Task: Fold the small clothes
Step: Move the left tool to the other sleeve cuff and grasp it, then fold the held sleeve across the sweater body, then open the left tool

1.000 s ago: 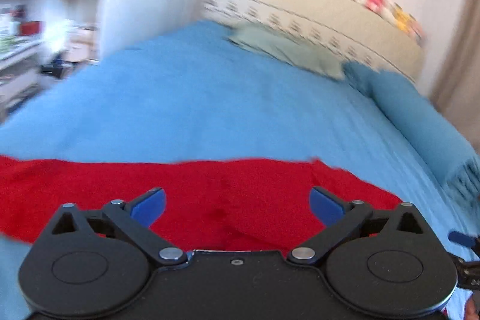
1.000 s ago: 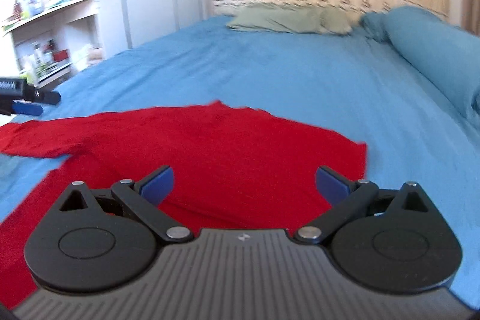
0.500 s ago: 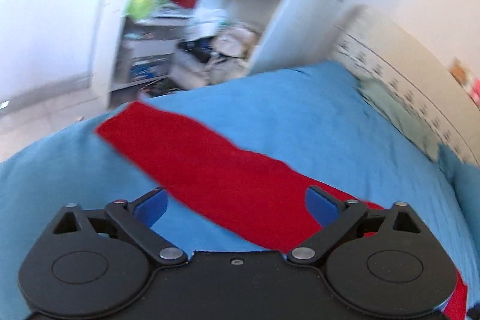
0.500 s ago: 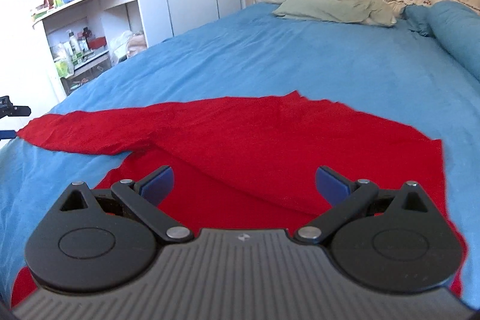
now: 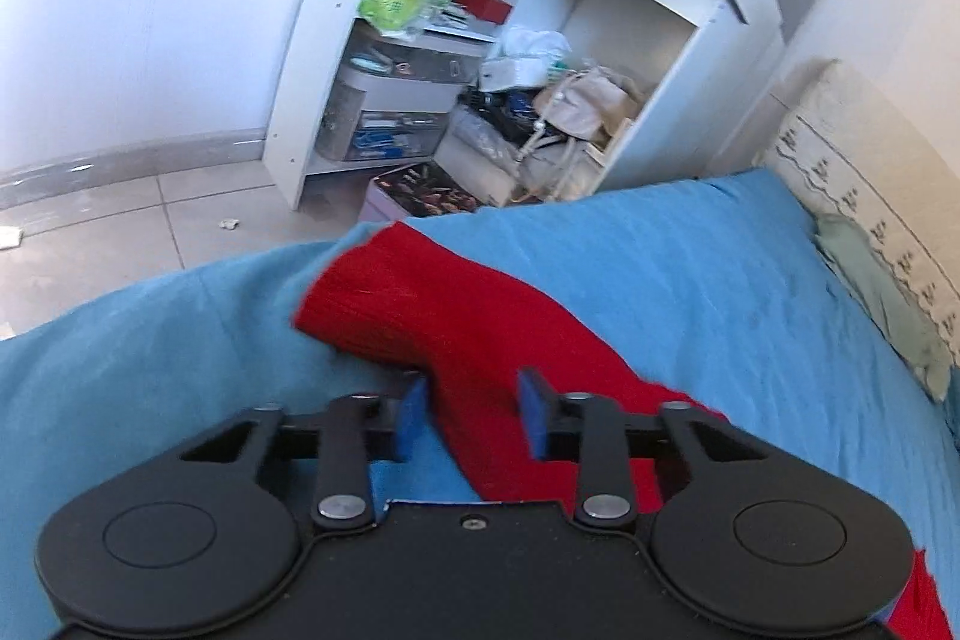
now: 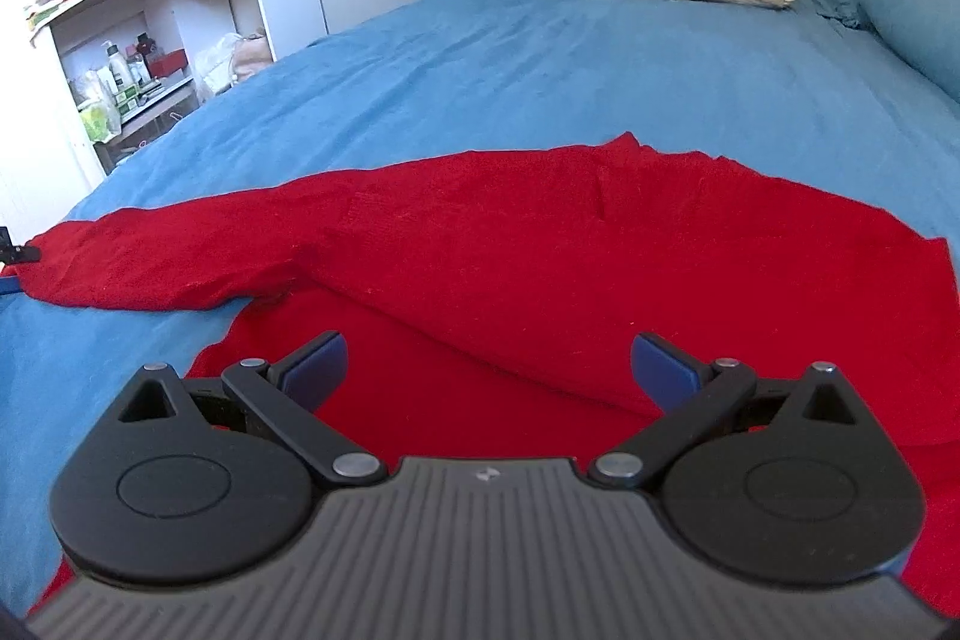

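Two grippers over a red sweater (image 6: 540,244) on the bed (image 6: 540,58).
Left gripper (image 5: 471,415) narrow, jaws closing around the sleeve (image 5: 420,304) near the bed's edge; right gripper (image 6: 489,361) wide, empty.

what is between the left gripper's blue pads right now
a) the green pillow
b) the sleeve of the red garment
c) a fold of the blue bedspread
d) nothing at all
b: in the left wrist view the red sleeve runs between the closing pads of the left gripper, lying on the blue bedspread.
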Action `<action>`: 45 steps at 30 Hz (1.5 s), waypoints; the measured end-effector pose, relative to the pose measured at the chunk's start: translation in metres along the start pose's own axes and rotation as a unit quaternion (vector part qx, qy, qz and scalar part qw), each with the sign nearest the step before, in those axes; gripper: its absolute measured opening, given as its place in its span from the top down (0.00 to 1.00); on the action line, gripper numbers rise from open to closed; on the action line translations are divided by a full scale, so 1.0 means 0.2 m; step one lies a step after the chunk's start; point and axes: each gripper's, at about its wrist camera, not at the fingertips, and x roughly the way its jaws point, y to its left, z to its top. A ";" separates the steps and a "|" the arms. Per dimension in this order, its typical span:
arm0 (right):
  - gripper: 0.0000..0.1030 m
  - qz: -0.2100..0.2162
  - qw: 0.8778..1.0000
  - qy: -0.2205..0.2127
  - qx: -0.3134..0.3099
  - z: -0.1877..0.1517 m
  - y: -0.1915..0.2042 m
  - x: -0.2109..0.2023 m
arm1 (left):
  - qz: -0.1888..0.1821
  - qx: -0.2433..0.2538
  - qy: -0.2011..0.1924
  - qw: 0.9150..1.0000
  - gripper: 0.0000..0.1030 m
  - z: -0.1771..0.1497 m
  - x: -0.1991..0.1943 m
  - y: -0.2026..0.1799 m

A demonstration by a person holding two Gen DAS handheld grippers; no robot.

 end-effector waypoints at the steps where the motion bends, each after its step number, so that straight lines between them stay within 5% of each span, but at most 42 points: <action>1: 0.00 0.002 1.000 0.000 0.001 0.00 0.00 0.00 | 0.006 -0.003 0.003 1.000 0.89 0.01 0.01 0.00; 9: 0.00 0.004 1.000 -0.003 0.002 -0.01 -0.02 -0.01 | 0.007 0.019 -0.009 1.000 0.93 0.02 -0.06 -0.08; 17: 0.00 -0.012 1.000 -0.015 0.009 0.01 -0.11 -0.09 | -0.089 0.109 -0.050 0.989 0.93 0.06 -0.37 -0.58; 23: 0.00 -0.021 0.999 -0.026 0.024 0.03 -0.25 -0.19 | -0.195 0.195 -0.033 0.961 0.93 -0.10 -0.57 -1.20; 29: 0.00 -0.044 0.998 -0.035 0.031 0.01 -0.42 -0.30 | -0.282 0.263 0.038 0.922 0.93 -0.51 -0.60 -1.77; 38: 0.00 -0.078 0.994 -0.020 0.073 -0.15 -0.74 -0.35 | -0.293 0.346 0.156 0.878 0.93 -1.33 -0.41 -2.15; 45: 0.00 -0.085 0.994 -0.004 0.069 -0.28 -0.89 -0.37 | -0.277 0.397 0.175 0.857 0.93 -1.62 -0.34 -2.17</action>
